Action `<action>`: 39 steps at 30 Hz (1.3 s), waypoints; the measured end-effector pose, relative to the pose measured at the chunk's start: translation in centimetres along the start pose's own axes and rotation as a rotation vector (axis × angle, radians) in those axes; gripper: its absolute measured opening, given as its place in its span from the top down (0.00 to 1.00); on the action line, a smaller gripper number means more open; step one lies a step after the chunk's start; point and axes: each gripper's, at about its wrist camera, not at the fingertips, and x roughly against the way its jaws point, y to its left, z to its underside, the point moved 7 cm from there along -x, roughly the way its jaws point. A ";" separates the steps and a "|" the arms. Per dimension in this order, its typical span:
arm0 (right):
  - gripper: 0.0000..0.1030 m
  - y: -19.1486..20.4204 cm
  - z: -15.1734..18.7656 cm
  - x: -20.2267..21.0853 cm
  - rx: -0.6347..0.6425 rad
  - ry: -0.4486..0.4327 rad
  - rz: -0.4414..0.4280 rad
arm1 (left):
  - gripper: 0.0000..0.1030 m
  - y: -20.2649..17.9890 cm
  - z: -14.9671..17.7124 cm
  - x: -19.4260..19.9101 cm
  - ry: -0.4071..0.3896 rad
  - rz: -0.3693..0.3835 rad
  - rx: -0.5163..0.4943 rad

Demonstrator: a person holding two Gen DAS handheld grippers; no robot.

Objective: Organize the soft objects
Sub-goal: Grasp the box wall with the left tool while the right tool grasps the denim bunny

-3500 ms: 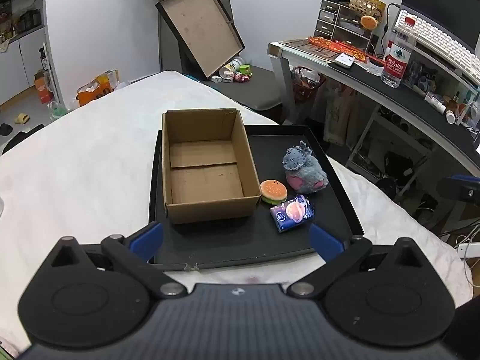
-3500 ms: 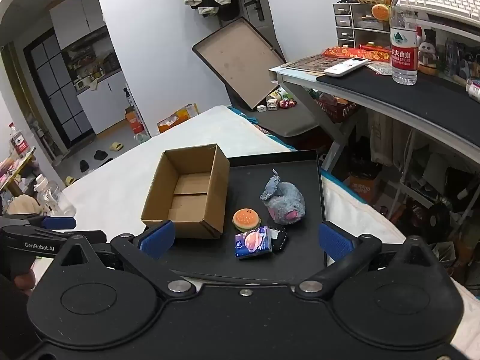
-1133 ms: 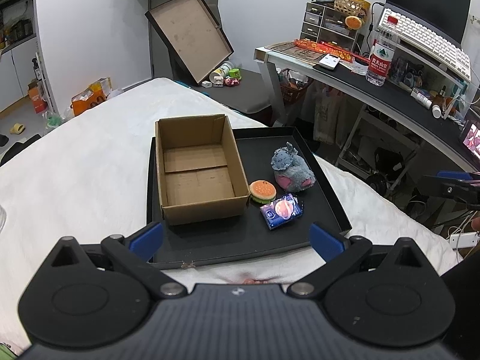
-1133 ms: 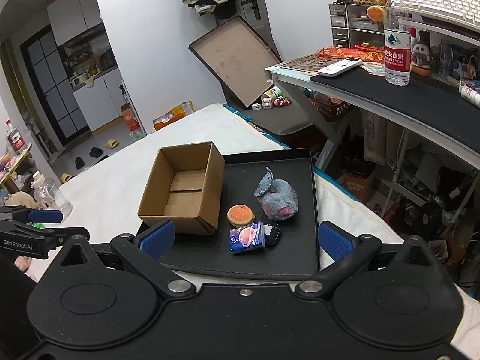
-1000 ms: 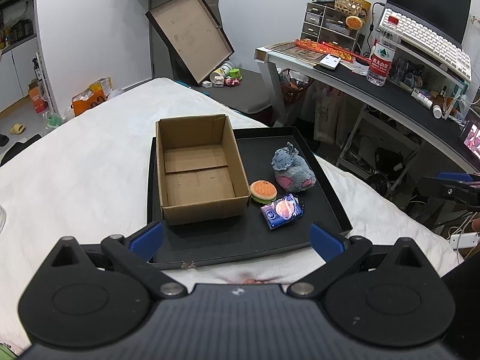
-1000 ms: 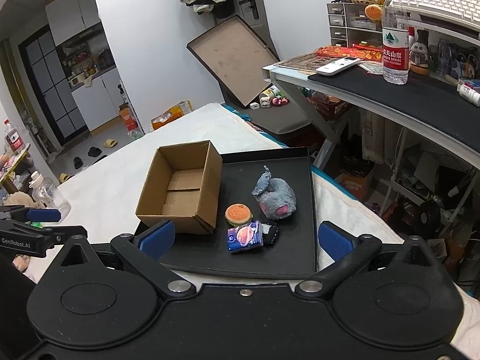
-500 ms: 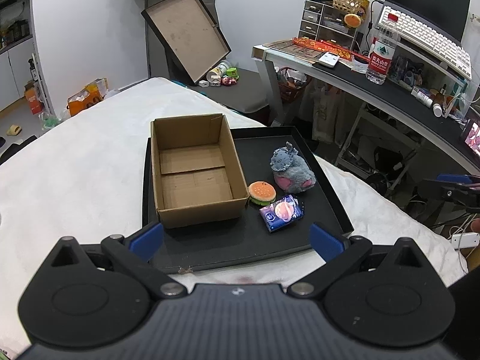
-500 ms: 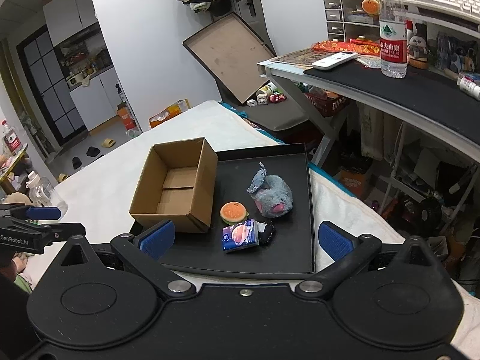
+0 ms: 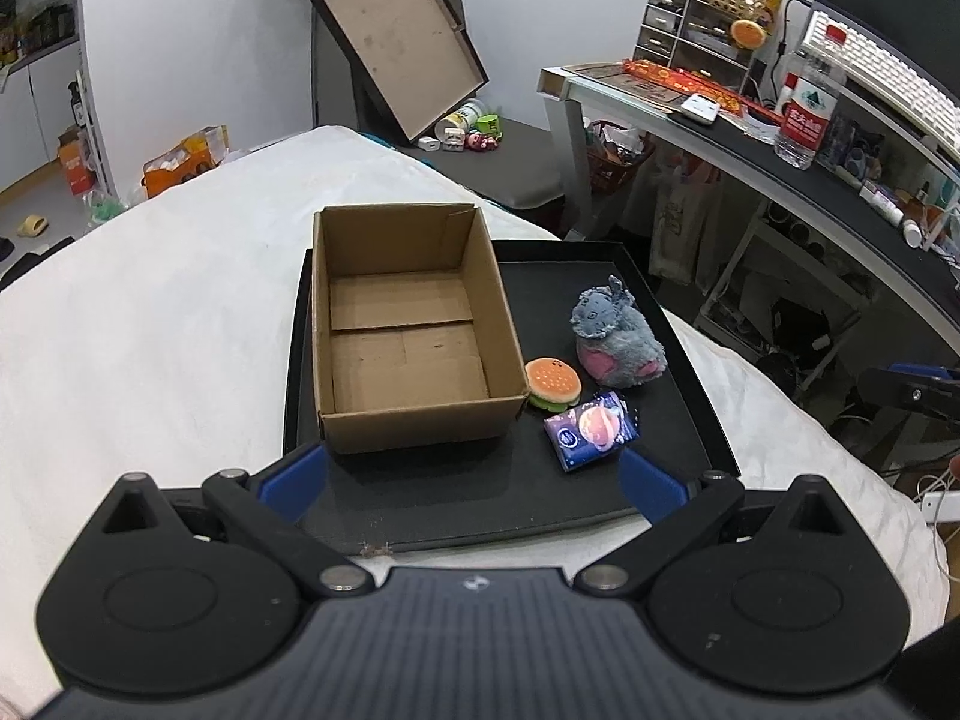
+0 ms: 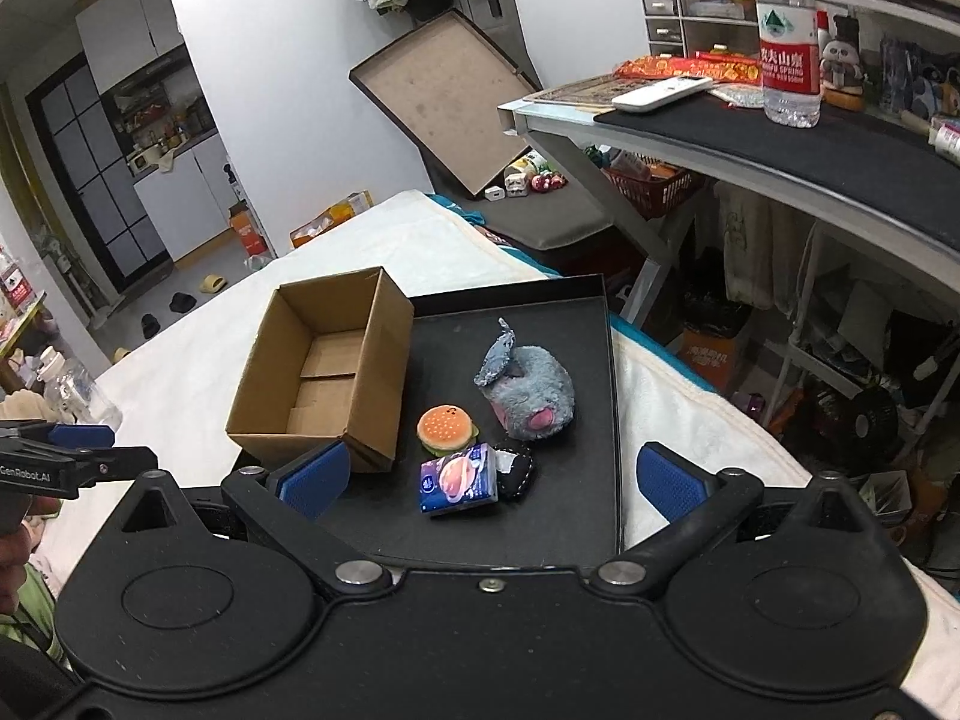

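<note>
An empty open cardboard box (image 9: 402,330) (image 10: 327,372) stands on the left of a black tray (image 9: 684,414) (image 10: 576,516) on a white bed. Right of it lie a grey plush animal (image 9: 618,336) (image 10: 528,387), a small burger plush (image 9: 552,384) (image 10: 447,427), a purple planet-print tissue pack (image 9: 591,431) (image 10: 459,479) and a small black soft item (image 10: 516,471). My left gripper (image 9: 471,483) is open and empty over the tray's near edge. My right gripper (image 10: 489,480) is open and empty, a little above and short of the tissue pack.
A desk (image 10: 810,156) with a water bottle (image 10: 789,48), a remote and drawers stands at the right, clutter under it. A flat brown box lid (image 9: 396,42) leans on the far wall. White bedding (image 9: 150,324) surrounds the tray.
Both grippers have moved closer to the tray, the right one nearer to the soft items. Both stay open. Nothing on the tray has moved.
</note>
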 end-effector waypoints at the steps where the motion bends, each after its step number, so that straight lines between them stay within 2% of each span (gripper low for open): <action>1: 0.00 -0.3 -0.1 -0.4 0.000 0.002 0.001 | 0.00 0.1 -0.1 -0.3 0.002 -0.002 0.003; 18: 0.10 -3.4 -2.6 -6.4 -0.006 0.033 0.022 | 0.01 2.1 -1.4 -5.7 0.018 -0.026 0.039; 32: 0.12 -1.6 -5.6 -10.7 0.071 0.068 0.023 | 0.02 5.2 -2.4 -9.6 0.038 -0.060 0.061; 39: 0.13 -0.3 -7.0 -13.2 0.129 0.104 0.025 | 0.08 6.5 -3.0 -11.4 0.045 -0.065 0.077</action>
